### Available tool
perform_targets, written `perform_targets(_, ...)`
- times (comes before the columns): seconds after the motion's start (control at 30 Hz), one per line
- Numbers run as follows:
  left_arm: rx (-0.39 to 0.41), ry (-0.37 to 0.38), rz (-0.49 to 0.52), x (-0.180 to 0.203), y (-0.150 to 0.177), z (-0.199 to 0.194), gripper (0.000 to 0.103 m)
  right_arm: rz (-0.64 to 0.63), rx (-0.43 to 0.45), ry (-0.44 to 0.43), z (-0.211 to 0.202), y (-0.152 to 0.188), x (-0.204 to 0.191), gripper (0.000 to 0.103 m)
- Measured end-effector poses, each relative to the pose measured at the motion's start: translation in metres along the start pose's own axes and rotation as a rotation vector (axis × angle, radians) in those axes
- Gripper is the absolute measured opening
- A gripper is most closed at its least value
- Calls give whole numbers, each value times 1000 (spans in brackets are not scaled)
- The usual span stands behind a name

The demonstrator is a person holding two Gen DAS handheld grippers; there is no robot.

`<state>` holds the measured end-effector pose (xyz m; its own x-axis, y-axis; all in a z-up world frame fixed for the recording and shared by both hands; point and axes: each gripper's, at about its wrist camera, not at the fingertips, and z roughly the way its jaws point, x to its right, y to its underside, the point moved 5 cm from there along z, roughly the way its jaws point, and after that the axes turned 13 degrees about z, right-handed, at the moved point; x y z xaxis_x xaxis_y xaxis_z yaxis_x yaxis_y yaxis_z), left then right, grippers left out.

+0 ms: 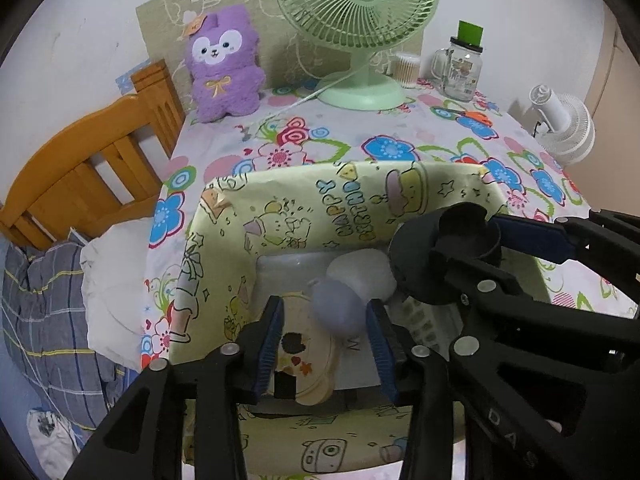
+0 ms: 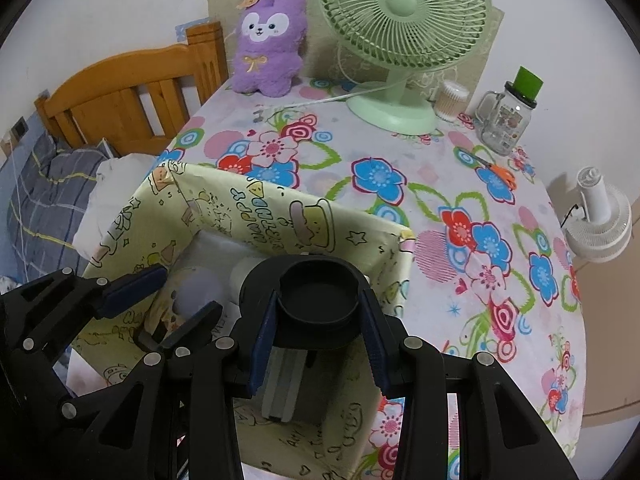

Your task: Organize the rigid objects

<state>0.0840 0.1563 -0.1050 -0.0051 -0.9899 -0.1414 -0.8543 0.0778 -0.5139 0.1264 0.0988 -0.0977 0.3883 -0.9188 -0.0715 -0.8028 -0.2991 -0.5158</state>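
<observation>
Right claw around black round cup

Along the top of the frame, a purple plush toy sits left of a green desk fan, with a glass jar at right, a wooden headboard far left.

1. Left hand-held gripper: matte black plastic frame, angular linkage arms with triangular cut-outs.
2. Right hand-held gripper: same build.
3. Fingers: black, faced with ribbed dark-blue pads.
4. Round silver pivot screws at every linkage joint.
5. Raised lettering on one right arm link, seen from left wrist; partly legible only.
</observation>
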Motion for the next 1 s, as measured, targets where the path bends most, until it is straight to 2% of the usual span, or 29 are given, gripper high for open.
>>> perform_targets(0.17, -5, 5, -8, -3, 2, 3, 66, -2, -4, -9, 5, 0, -4, 44)
perform_targets(0.3, -13, 7, -12, -4, 5, 6, 69, -2, -14, -15, 11, 1, -6, 46)
perform_targets(0.43, -10, 4, -3, -3, 5, 5, 75, 6, 6, -12, 11, 0, -5, 65)
perform_targets(0.5, -8, 5, -4, -2, 6, 4, 77, 7, 13, -3, 9, 0, -4, 69)
perform_targets(0.9, 28, 5, 13, 7, 6, -14, 86, 2, 26, -22, -10, 6, 0, 71)
perform_targets(0.97, 30, 2, 17, 9, 6, -16, 86, 9, 32, -8, -14, 7, 2, 73)
perform_targets(1.0, 34, 3, 19, 10, 6, -18, 87, 14, 36, -3, -16, 7, 3, 78)
